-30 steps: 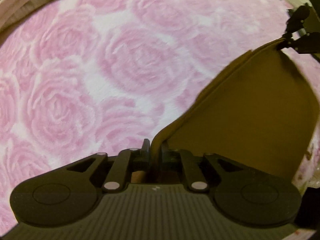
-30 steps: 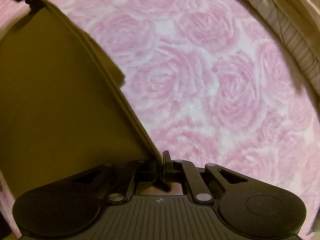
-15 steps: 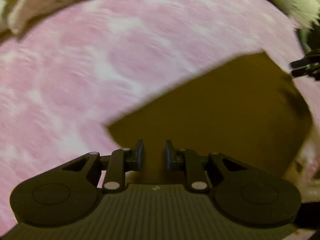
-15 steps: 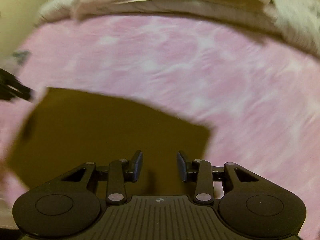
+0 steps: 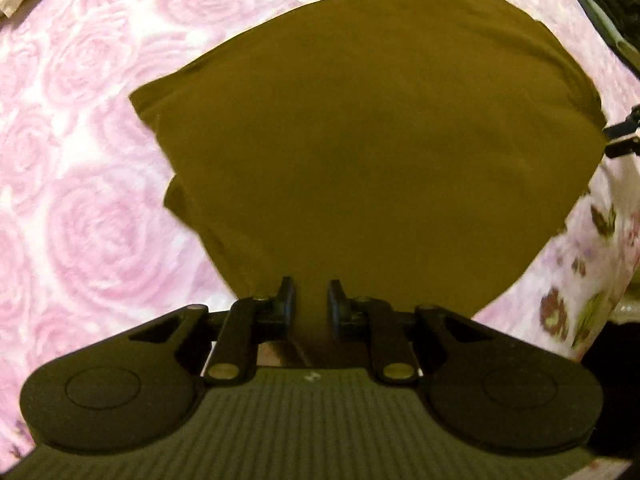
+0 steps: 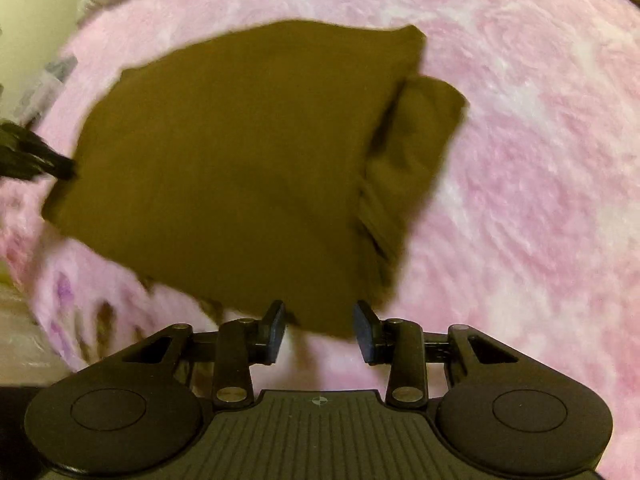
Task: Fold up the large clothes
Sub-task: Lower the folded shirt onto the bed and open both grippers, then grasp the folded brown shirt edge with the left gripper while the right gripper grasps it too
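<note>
1. Lying flat on the pink rose-patterned blanket (image 5: 92, 184) is a folded olive-brown garment (image 5: 372, 152), seen as a rough rectangle in both wrist views.
2. A second, narrower layer of the garment is seen protruding from under its right edge in the right wrist view, with a ribbed band along it.
3. The left gripper (image 5: 311, 304) is held above the near edge of the garment, pointed down at it; its jaws stand narrowly apart, and nothing is pinched between them.
4. The right gripper (image 6: 320, 330) is held above the near right corner of the garment; its jaws have just been opening and now stand at a moderate gap, with no cloth between the pads.
5. The right gripper's tips are also glimpsed at the garment's right corner in the left wrist view, and the left gripper's at its left corner in the right wrist view, though blur leaves contact uncertain.
6. Beyond the blanket's near edge, a flower-printed cloth (image 5: 588, 280) is seen, possibly a bedsheet.
</note>
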A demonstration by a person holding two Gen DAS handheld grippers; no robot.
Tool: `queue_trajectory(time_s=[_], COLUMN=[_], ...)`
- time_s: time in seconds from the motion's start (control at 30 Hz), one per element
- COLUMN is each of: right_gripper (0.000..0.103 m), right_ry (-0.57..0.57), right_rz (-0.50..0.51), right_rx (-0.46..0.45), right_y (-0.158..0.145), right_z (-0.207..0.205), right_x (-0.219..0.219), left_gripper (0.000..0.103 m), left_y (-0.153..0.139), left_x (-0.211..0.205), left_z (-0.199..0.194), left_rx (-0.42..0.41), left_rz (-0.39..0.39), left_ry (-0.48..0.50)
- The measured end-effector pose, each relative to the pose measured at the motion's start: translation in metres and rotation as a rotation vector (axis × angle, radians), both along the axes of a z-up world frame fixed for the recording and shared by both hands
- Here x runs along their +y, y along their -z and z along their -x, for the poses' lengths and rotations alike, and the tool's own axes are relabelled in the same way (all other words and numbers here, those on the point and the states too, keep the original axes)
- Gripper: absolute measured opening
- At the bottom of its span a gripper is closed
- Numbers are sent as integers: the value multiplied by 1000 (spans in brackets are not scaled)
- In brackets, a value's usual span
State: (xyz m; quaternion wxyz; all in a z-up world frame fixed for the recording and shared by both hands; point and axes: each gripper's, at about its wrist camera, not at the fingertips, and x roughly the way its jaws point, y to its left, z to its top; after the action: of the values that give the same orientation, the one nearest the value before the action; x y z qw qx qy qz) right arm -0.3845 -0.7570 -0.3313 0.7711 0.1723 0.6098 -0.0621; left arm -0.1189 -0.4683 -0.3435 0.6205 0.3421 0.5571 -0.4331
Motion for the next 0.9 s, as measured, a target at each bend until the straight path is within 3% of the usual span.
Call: queue_trajectory(time_s=[0.13, 0.33, 0.5, 0.6, 0.7, 0.9], right_gripper=[35, 36, 45, 52, 56, 57], right_ry=[125, 208, 244, 239, 130, -256], right_rz=[29, 110, 204, 246, 263, 363], right_rx=[-13, -77, -110, -137, -158, -172], right_y=[-17, -52, -71, -74, -57, -13], right_z=[11, 4, -30, -61, -102, -165], right_x=[3, 35, 109, 174, 247, 381], left_gripper=[15, 15, 18, 19, 30, 57], left_y=[-17, -30, -31, -27, -24, -14], left_x=[6, 15, 36, 51, 62, 86], left_z=[-2, -17, -43, -56, -63, -60], left_rx=[-30, -50, -68, -102, -192, -294], left_rz=[8, 49, 126, 171, 204, 302], left_ry=[28, 110, 247, 410, 642, 1019])
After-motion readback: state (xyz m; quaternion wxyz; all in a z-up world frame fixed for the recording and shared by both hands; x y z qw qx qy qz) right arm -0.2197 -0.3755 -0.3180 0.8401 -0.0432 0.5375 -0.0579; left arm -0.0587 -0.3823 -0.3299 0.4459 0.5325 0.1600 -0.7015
